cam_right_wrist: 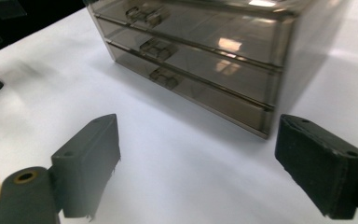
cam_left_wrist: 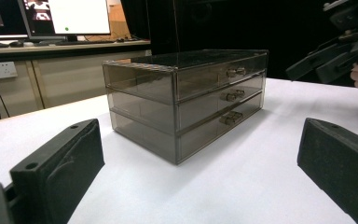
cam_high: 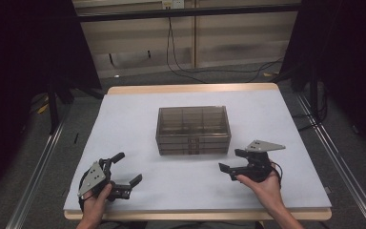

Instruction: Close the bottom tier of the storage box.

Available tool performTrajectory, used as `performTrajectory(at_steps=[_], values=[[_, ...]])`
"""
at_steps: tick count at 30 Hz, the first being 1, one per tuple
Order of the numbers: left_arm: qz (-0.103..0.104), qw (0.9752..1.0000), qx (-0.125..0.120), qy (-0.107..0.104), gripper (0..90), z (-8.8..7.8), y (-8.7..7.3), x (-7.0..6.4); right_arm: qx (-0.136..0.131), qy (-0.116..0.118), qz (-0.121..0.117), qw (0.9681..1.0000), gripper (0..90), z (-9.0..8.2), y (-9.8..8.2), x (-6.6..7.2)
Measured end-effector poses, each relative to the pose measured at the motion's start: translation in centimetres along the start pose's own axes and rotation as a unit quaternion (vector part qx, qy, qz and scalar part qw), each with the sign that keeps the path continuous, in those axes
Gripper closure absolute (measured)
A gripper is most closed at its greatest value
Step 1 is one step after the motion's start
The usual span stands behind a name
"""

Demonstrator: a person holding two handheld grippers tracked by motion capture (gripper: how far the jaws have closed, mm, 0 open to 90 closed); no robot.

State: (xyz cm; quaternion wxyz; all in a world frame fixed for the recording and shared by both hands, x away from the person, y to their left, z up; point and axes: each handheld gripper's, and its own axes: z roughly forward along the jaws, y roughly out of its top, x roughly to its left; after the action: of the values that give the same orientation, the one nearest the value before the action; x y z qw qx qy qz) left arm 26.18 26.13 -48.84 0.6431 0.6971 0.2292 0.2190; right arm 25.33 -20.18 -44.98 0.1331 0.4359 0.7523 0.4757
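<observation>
A smoky transparent box with three shut drawers (cam_high: 193, 130) stands in the middle of the white table (cam_high: 138, 119); its drawer fronts and handles face the person. In the left gripper view the drawer box (cam_left_wrist: 186, 98) sits ahead, handles to the right. The right gripper view has the drawer box (cam_right_wrist: 205, 56) close, above its jaws. My left gripper (cam_high: 127, 168) is open near the front left of the table, empty. To the front right of the box my right gripper (cam_high: 231, 160) is open and empty, jaws pointing left. The right gripper (cam_left_wrist: 326, 58) also appears far off in the left gripper view.
The table's wooden edge (cam_high: 190, 88) runs along the far side. Cables (cam_high: 209, 69) lie on the floor behind. A desk with monitors (cam_left_wrist: 70, 18) stands beyond the table in the left gripper view. Dark curtains flank both sides.
</observation>
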Motion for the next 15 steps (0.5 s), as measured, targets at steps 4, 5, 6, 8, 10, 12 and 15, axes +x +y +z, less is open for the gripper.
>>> performTrajectory(at_steps=[4,5,6,8,10,12,15], values=[[-0.001,1.0,-0.002,-0.001,0.2,0.0,0.0,0.1,-0.011,-0.016,0.004,0.9998,11.4,-1.8,-0.5,-0.6],[-0.007,1.0,-0.005,-0.001,0.2,0.1,0.0,0.0,-0.012,-0.023,0.003,0.9997,10.9,-2.2,-0.7,-0.8],[-0.006,1.0,-0.007,0.001,0.2,0.0,0.0,0.0,-0.013,-0.029,0.006,0.9995,10.8,-2.6,-1.0,-1.0],[-0.007,0.9999,-0.008,0.002,0.2,0.0,0.0,0.0,-0.014,-0.035,0.009,0.9992,11.8,-3.2,-1.4,-1.2],[-0.005,0.9999,-0.009,0.002,0.2,0.0,0.0,0.0,-0.017,-0.041,0.011,0.999,11.4,-3.8,-1.8,-1.4],[-0.002,1.0,-0.005,-0.001,0.2,-0.1,0.0,0.1,-0.025,-0.044,0.013,0.9986,11.5,-4.6,-2.3,-1.6],[0.001,1.0,-0.005,-0.001,0.1,-0.1,0.0,0.2,-0.034,-0.067,0.024,0.9969,13.4,-5.7,-3.1,-2.1]])
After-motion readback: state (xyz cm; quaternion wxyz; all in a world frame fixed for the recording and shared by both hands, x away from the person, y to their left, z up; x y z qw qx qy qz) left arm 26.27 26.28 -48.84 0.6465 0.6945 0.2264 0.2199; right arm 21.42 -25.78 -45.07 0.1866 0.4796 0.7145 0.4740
